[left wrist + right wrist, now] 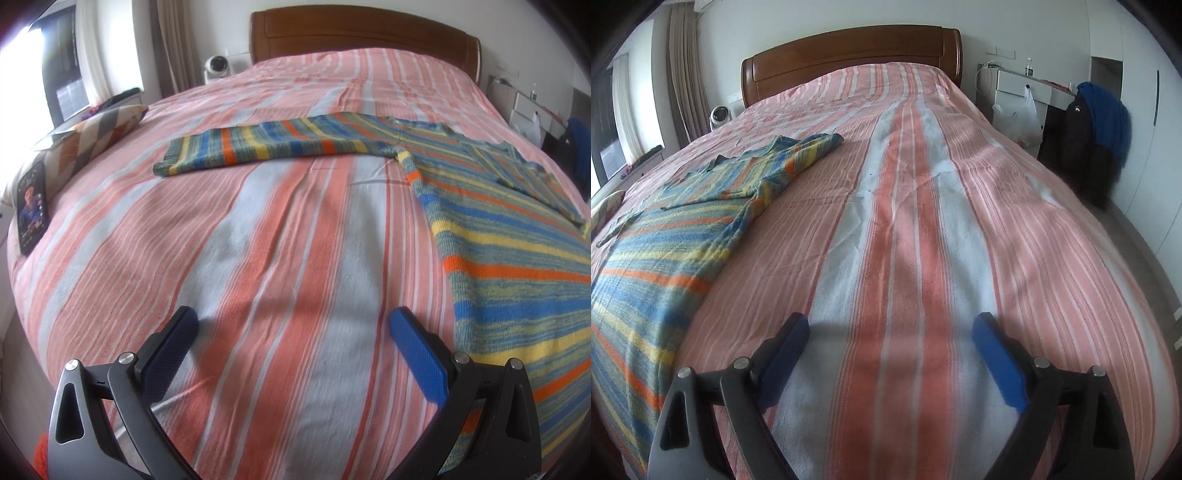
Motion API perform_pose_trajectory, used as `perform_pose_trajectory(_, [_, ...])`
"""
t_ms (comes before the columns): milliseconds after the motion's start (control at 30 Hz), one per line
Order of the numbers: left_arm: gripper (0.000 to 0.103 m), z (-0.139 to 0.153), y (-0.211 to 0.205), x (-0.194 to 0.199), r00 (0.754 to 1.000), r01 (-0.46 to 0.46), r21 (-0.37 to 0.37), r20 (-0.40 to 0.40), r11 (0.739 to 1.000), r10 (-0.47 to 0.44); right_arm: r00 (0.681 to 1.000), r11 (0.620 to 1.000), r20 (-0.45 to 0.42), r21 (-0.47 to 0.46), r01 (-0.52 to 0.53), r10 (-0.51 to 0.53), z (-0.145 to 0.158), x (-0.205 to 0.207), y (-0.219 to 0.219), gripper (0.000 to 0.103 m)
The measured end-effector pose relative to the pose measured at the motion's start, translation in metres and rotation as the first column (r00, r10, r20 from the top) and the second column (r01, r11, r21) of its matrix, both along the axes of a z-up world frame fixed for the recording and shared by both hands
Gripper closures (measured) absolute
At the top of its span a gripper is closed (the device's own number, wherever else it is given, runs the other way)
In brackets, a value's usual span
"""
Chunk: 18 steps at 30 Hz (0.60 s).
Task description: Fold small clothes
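Note:
A striped knit sweater [517,258] in blue, yellow, orange and green lies flat on the bed. Its left sleeve [258,144] stretches out to the left. In the right wrist view the sweater [665,236] lies at the left, with its other sleeve [798,155] angled up and to the right. My left gripper [293,325] is open and empty above the bedspread, left of the sweater's body. My right gripper [890,328] is open and empty above the bedspread, to the right of the sweater.
The bed has a pink, white and grey striped cover [916,221] and a wooden headboard [362,37]. A patterned cushion [92,136] and a phone [31,206] lie at the left edge. A nightstand [1023,92], a plastic bag and a chair with dark clothes [1097,133] stand at the right.

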<state>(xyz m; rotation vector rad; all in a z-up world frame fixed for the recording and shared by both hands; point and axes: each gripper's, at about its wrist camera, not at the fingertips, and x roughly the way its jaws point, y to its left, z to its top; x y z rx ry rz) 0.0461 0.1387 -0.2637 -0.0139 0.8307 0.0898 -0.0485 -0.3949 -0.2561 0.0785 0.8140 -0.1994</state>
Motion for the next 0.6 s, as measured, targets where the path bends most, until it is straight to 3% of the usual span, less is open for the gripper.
perform_pose_trajectory(600, [0.0,-0.0002,-0.0003,-0.0004,1.0,0.0,0.001,0.001,1.0,0.0,1.0,1.0,0.012,-0.005,0.0,0.0,-0.0026,-0.0014,0.0022,0.012])
